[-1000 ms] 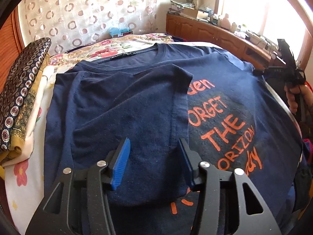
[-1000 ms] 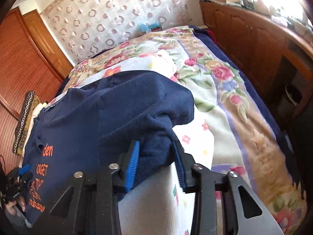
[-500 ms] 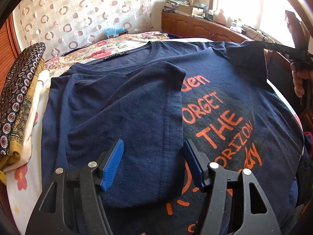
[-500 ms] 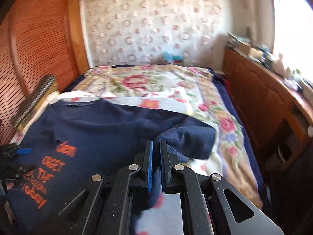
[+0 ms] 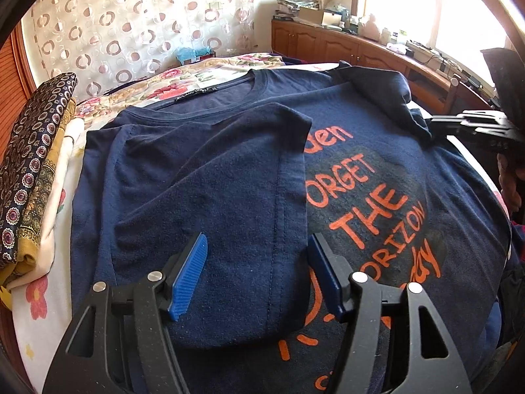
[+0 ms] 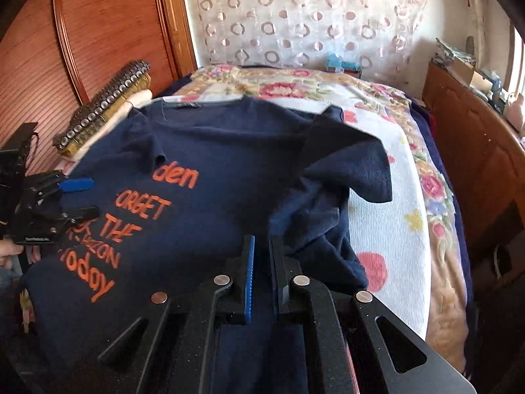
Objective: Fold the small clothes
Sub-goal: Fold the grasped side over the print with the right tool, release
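1. Right wrist view showed our right gripper [image 6: 262, 262] clamped on a bunched fold of the navy cotton T-shirt with orange lettering [image 6: 197, 216], its blue-padded jaws nearly together with cloth between them.
2. We judged that this pinch sat on the shirt's right side edge so that the side could be carried over the printed front; the short sleeve [image 6: 354, 167] hung raised and rumpled just beyond the fingers.
3. Our left gripper [image 5: 256, 275] hovered above the shirt with jaws spread wide and nothing between them.
4. Beneath it, the shirt's left side panel [image 5: 210, 203] lay turned over the chest with its sleeve flat, which we read as the first lengthwise fold finished.
5. That shirt lay spread, neckline away from us, on the floral bedspread [image 6: 387, 197], covering most of the near bed.
6. A stack of folded patterned fabrics [image 5: 29, 170] rested beside the shirt's left edge, apparently set clear of the working area.
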The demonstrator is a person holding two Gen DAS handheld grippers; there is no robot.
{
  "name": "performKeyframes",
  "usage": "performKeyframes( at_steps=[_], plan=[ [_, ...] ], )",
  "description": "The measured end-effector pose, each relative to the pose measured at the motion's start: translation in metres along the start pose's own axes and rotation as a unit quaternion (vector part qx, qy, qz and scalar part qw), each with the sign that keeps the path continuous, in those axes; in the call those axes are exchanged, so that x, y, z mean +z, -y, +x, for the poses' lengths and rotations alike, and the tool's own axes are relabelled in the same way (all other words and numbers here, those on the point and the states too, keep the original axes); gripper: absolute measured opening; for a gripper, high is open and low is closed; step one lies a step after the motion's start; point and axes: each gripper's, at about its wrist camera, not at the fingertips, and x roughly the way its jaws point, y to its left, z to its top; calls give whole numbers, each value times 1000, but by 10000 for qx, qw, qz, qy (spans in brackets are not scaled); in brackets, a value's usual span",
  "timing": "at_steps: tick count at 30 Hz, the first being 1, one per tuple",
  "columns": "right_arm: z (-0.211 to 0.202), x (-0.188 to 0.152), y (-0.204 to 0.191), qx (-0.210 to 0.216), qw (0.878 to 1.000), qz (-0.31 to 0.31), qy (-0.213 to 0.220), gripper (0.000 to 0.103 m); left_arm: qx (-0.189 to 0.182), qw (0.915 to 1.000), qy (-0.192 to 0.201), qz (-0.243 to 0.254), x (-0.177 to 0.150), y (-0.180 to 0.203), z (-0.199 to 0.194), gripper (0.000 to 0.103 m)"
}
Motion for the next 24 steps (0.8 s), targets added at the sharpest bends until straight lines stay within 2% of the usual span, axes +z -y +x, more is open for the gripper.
performKeyframes(
  at_steps=[1, 2, 4, 8, 12, 17, 22, 24],
  plan=[
    [-4, 2, 2, 9, 10000, 17, 43, 15, -6, 10000, 0, -3, 0, 0, 0, 65],
    [-7, 3, 4, -38, 9999, 29, 100, 24, -65, 10000, -8, 1, 0, 0, 0, 71],
    [-14, 6, 9, -94, 9997, 67, 223, 30, -184, 9997, -59, 126, 0, 4, 2, 81],
    [-14, 13, 24, -431, 9984, 211, 304, 33, -169, 9997, -73, 162, 0, 6, 2, 82],
    [2, 21, 44, -843, 9952, 376, 341, 35, -149, 9997, -75, 176, -1, 6, 1, 82],
    [27, 32, 55, -733, 9952, 626, 196, 35, -143, 9997, -77, 182, -1, 6, 2, 82],
    [45, 40, 65, -325, 9964, 774, -100, 35, -145, 9997, -78, 180, 0, 6, 2, 82],
    [43, 45, 67, -151, 9970, 756, 7, 35, -141, 9997, -77, 183, 0, 6, 2, 82]
  ],
)
